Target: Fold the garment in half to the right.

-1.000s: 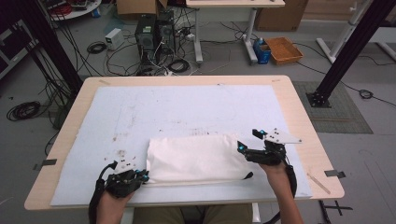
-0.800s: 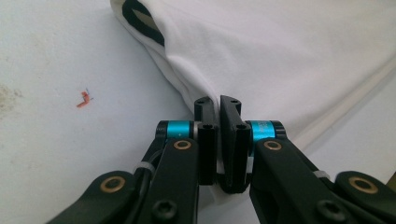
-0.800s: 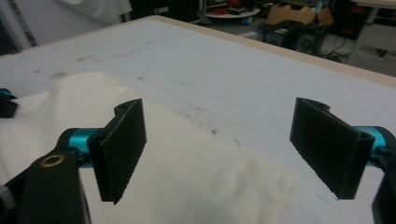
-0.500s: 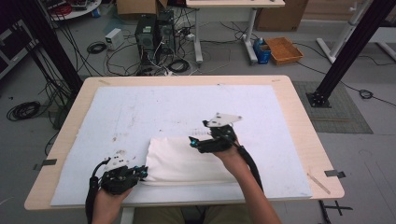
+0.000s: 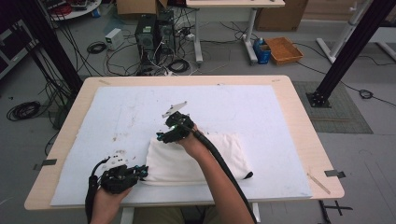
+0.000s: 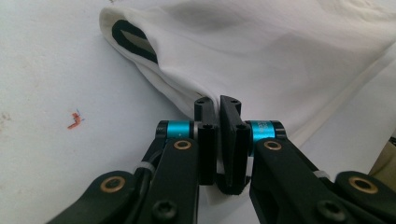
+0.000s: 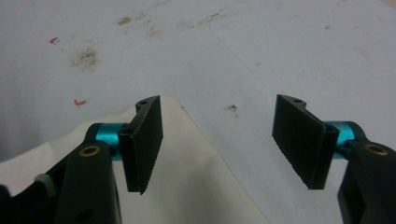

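Observation:
A folded white cloth [image 5: 168, 163] lies on the white mat near the table's front edge. My left gripper [image 5: 142, 171] is at its near left corner, and the left gripper view shows the jaws [image 6: 218, 105] shut on the cloth [image 6: 280, 60] edge. My right gripper [image 5: 161, 137] hovers at the cloth's far left corner, its arm reaching across the cloth. In the right gripper view its jaws [image 7: 219, 140] stand open and have just been closing. The cloth [image 7: 187, 177] corner lies under and between them, and the pads do not press on it.
The white mat [image 5: 261, 116] covers most of the wooden table [image 5: 308, 140] and carries small brown and red stains [image 7: 86, 58]. A black trim [image 6: 133, 39] shows at a cloth opening. Beyond the table are cables, computer towers [image 5: 147, 35] and an orange crate [image 5: 284, 49].
My right gripper has swept left from the cloth's right side to its far left corner, and its jaws have narrowed. The left gripper has stayed put on the cloth.

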Demonstrator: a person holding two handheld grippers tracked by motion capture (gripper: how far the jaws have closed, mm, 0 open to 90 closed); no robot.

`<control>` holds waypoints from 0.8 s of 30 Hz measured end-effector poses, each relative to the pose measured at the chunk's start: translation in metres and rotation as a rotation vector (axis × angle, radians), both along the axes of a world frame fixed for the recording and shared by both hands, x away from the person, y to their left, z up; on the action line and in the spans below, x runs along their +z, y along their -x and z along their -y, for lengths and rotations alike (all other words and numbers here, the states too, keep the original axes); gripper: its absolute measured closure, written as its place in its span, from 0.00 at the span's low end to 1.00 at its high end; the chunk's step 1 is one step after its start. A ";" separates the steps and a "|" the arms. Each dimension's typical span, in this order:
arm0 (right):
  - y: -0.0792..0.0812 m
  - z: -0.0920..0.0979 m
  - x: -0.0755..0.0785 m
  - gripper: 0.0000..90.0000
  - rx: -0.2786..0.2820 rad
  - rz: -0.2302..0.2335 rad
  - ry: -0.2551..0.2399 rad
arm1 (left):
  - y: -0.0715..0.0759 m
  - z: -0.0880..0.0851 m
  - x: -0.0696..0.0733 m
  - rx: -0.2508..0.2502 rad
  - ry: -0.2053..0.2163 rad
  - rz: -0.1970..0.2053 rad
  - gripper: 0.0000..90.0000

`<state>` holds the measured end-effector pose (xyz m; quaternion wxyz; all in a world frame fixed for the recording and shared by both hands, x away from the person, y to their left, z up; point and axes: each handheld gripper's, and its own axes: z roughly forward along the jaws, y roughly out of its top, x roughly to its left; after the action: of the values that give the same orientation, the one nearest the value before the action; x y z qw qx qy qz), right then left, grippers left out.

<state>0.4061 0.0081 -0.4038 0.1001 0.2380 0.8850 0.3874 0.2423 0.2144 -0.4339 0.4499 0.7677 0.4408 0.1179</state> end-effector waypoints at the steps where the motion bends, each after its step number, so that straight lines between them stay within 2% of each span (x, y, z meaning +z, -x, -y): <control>1: -0.001 -0.005 -0.002 0.44 0.008 -0.012 0.014 | 0.000 0.000 0.000 0.000 0.004 0.000 0.95; 4: -0.001 -0.020 -0.009 0.50 0.043 -0.012 0.051 | 0.000 -0.001 0.000 -0.005 0.008 -0.004 0.95; 7: -0.001 -0.032 -0.018 0.61 0.071 -0.002 0.105 | -0.001 -0.001 0.000 -0.004 0.011 -0.006 0.95; 11: -0.001 -0.041 -0.028 0.73 0.102 -0.007 0.152 | -0.001 -0.001 -0.001 -0.007 0.012 -0.008 0.95; 12: -0.002 -0.042 -0.030 0.75 0.105 0.005 0.151 | -0.001 -0.002 -0.001 -0.008 0.012 -0.008 0.95; 14: -0.002 -0.043 -0.030 0.83 0.092 -0.002 0.155 | -0.001 -0.002 -0.001 -0.010 0.012 -0.008 0.95; 18: 0.002 -0.046 -0.032 0.99 0.129 0.030 0.179 | -0.001 -0.002 -0.001 -0.006 0.020 -0.008 0.95; 24: 0.000 -0.040 -0.031 1.00 0.112 0.008 0.152 | -0.002 -0.003 -0.001 -0.015 0.041 0.001 0.95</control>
<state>0.4064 0.0482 -0.4345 0.0998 0.1785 0.9233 0.3252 0.2440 0.2174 -0.4350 0.4668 0.7616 0.4370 0.1056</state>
